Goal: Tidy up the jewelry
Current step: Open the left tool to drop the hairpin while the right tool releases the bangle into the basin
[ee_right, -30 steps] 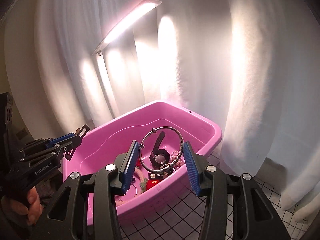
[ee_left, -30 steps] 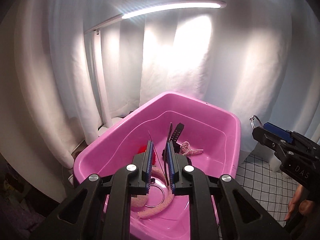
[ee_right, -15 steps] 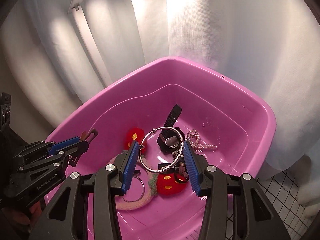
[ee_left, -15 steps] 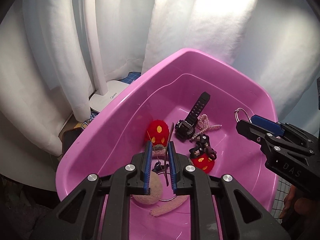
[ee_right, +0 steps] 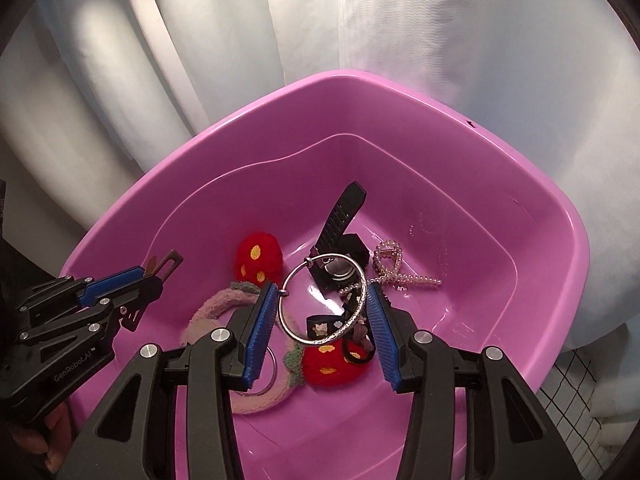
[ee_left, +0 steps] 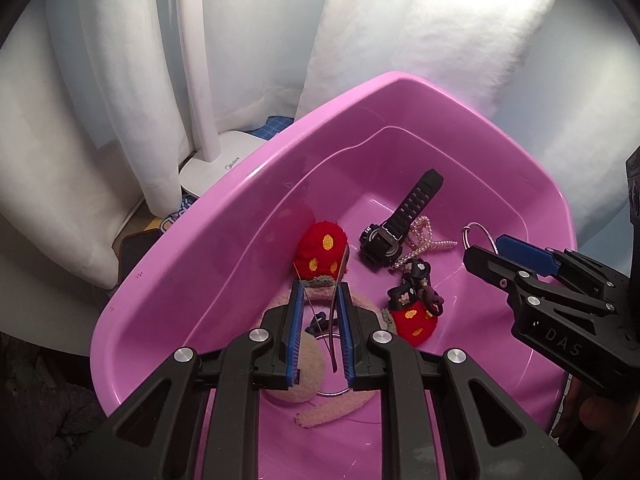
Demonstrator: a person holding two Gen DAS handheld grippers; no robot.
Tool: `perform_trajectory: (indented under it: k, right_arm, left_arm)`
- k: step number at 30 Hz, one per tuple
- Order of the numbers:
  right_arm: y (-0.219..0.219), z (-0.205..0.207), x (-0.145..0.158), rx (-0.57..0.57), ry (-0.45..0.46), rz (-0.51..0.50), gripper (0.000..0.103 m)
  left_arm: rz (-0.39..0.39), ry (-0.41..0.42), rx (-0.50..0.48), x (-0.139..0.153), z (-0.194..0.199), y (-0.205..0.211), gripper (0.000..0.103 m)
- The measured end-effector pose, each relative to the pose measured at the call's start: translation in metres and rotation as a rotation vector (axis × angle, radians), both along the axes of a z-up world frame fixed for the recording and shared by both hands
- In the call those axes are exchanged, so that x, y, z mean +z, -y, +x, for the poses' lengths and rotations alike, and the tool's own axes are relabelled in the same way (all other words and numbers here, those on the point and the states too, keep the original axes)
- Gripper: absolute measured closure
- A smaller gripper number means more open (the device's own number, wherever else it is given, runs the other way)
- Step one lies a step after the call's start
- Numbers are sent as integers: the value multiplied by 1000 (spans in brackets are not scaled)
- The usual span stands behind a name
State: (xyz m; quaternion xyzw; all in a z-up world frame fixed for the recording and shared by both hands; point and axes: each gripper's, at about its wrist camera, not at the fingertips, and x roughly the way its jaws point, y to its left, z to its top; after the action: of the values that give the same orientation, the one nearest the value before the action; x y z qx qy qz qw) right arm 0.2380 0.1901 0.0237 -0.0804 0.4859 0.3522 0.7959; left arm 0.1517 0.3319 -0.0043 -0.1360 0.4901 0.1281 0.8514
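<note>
A pink plastic tub (ee_left: 240, 196) (ee_right: 520, 208) holds jewelry: a black watch (ee_left: 396, 224) (ee_right: 340, 220), a pearl bracelet (ee_left: 428, 240) (ee_right: 400, 272), two red strawberry plush pieces (ee_left: 320, 252) (ee_right: 256, 260) on a fuzzy pink headband (ee_left: 332, 416) (ee_right: 208, 308), and a black charm (ee_left: 416, 280). My left gripper (ee_left: 319, 300) is shut on a thin brown strap (ee_left: 340, 280) above the tub. My right gripper (ee_right: 322, 300) is shut on a silver bangle (ee_right: 324, 296) above the tub's middle.
White curtains (ee_left: 100, 80) hang behind the tub. A white lamp base (ee_left: 216, 164) and its post stand at the back left. A checked cloth (ee_right: 580, 384) shows at the right. A dark object (ee_left: 132, 252) lies left of the tub.
Both grippers have moved forward and tilted down over the tub, each keeping its item. The tub's contents now fill both views.
</note>
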Motion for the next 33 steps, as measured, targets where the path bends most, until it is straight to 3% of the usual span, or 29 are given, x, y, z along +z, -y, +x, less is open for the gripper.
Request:
perform_trajectory:
  k: [8,11,12,13,15,19,33]
  right_arm:
    - [-2,3,-4,9,-19,-11,58]
    - [-3,3,-4,6,-14,-25,58]
    - [-3,3,-4,8,-13,-26,55]
    - [-3,3,-3,8,-10,-25,47]
    - [-2,2,1,6,4,-19,42]
    - [1,1,5,-1,8,-12,41]
    - [16,-10,15,-21,15,22,40]
  left_arm:
    - [17,-24,16,-2,2,0,84]
    - [17,-38,35,-3,2,-2,78]
    - [17,-39,41,-2,1,-2,68]
    - [22,-39,50,-2,0,-3,50]
    - [32,-23,64,2,-2,-3,27]
    - [50,-14,64,8,-4,-1,21]
    - [95,-27,105,14,-12,1,17]
